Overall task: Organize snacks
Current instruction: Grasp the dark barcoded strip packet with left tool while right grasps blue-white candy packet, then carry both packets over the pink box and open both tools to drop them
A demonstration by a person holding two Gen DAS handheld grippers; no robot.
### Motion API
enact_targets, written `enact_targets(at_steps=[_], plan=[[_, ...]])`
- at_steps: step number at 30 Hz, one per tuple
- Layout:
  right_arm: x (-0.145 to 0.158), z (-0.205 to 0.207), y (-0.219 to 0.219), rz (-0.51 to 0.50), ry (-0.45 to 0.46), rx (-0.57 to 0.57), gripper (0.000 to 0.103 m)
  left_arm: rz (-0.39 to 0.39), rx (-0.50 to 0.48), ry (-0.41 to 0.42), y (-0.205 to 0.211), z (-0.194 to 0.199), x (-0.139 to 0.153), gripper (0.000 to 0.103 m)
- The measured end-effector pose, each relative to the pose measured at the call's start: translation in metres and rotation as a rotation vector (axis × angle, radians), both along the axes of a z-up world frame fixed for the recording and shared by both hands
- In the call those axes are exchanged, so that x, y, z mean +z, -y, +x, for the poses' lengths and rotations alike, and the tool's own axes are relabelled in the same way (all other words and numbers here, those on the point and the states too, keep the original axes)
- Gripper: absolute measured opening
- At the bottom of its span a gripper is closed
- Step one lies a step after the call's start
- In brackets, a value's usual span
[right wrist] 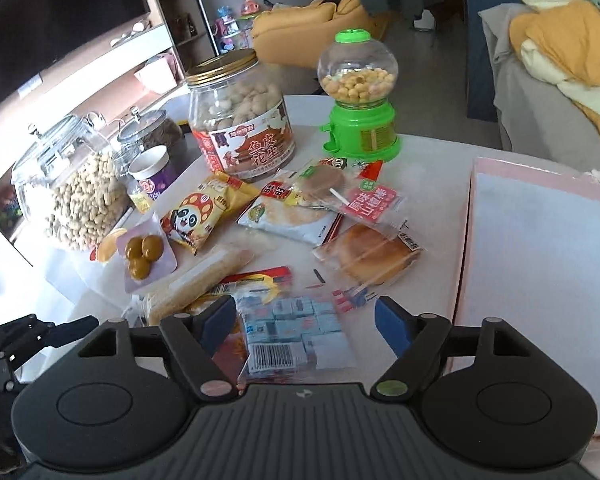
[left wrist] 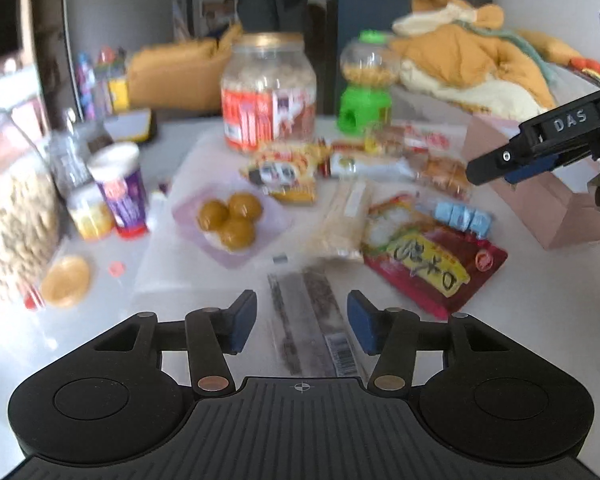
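Observation:
Snack packets lie spread on a white table. My left gripper is open, low over a clear packet of dark strips that lies between its fingers. My right gripper is open above a clear bag of blue wrapped candies, which also shows in the left wrist view. A red packet, a bread packet, a panda packet, a rice cracker packet and a tray of green-brown balls lie around. My right gripper shows at the right of the left wrist view.
A pink open box stands at the right. A big peanut jar, a green candy dispenser, glass jars and a purple cup stand behind the packets. A sofa with cushions is beyond the table.

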State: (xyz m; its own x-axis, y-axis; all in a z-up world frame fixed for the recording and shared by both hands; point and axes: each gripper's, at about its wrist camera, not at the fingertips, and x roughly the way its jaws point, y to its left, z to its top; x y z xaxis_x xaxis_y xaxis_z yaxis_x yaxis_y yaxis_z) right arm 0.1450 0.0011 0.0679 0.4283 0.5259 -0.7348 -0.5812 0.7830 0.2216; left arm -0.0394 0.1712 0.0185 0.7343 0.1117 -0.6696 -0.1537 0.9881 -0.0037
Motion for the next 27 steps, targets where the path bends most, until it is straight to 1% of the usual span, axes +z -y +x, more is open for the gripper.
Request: enact_targets(at_steps=[1,3,4,7,9,11,12,13,15,17,18,19,20,21,22,23,24,27], plan=[[-0.002,0.002,-0.002,-0.001,-0.012,0.002,0.078,0.002,-0.014,-0.028,0.002,0.005,-0.005,0.059],[-0.008,0.004,-0.01,-0.009,-0.033,0.021,0.078,0.043,-0.027,-0.013,0.006,0.008,-0.009,0.061],[-0.012,0.004,-0.015,-0.018,-0.039,0.027,0.079,0.034,-0.024,-0.008,0.004,0.008,-0.01,0.061],[-0.023,0.006,-0.034,-0.071,-0.027,0.039,0.08,0.009,0.033,0.004,-0.009,0.004,-0.01,0.059],[-0.031,0.01,-0.043,-0.092,-0.037,0.035,0.08,-0.008,0.038,0.008,-0.013,0.003,-0.01,0.058],[-0.04,0.013,-0.05,-0.111,-0.044,0.053,0.083,-0.008,0.034,0.001,-0.012,0.004,-0.009,0.058],[-0.044,0.015,-0.052,-0.112,-0.046,0.055,0.088,-0.003,0.033,-0.005,-0.01,0.005,-0.009,0.06],[-0.047,0.017,-0.051,-0.094,-0.057,0.047,0.089,-0.005,0.033,-0.009,-0.01,0.006,-0.008,0.062],[-0.047,0.017,-0.048,-0.064,-0.082,0.023,0.089,-0.017,0.049,-0.015,-0.01,0.008,-0.008,0.062],[-0.044,0.009,-0.045,-0.063,-0.096,0.023,0.074,-0.025,0.065,-0.011,-0.008,0.006,-0.009,0.062],[-0.042,0.002,-0.043,-0.061,-0.094,0.048,0.062,-0.024,0.071,-0.003,-0.007,0.004,-0.009,0.06],[-0.039,-0.003,-0.04,-0.047,-0.103,0.073,0.059,-0.012,0.079,0.0,-0.005,0.002,-0.009,0.056],[-0.036,-0.009,-0.035,-0.034,-0.124,0.092,0.058,-0.005,0.087,0.002,-0.002,-0.002,-0.008,0.041],[-0.033,-0.015,-0.029,-0.025,-0.137,0.101,0.058,-0.016,0.092,0.004,-0.001,-0.006,-0.006,0.041],[-0.031,-0.022,-0.023,-0.019,-0.137,0.108,0.058,-0.049,0.084,0.01,0.001,-0.011,-0.004,0.04],[-0.028,-0.032,-0.015,-0.019,-0.126,0.114,0.058,-0.085,0.063,0.026,0.006,-0.019,-0.003,0.04],[-0.024,-0.041,-0.007,-0.026,-0.105,0.122,0.058,-0.1,0.042,0.037,0.013,-0.027,-0.001,0.04],[-0.016,-0.073,0.021,-0.056,-0.019,0.142,0.058,-0.064,-0.018,0.067,0.042,-0.044,0.009,0.04]])
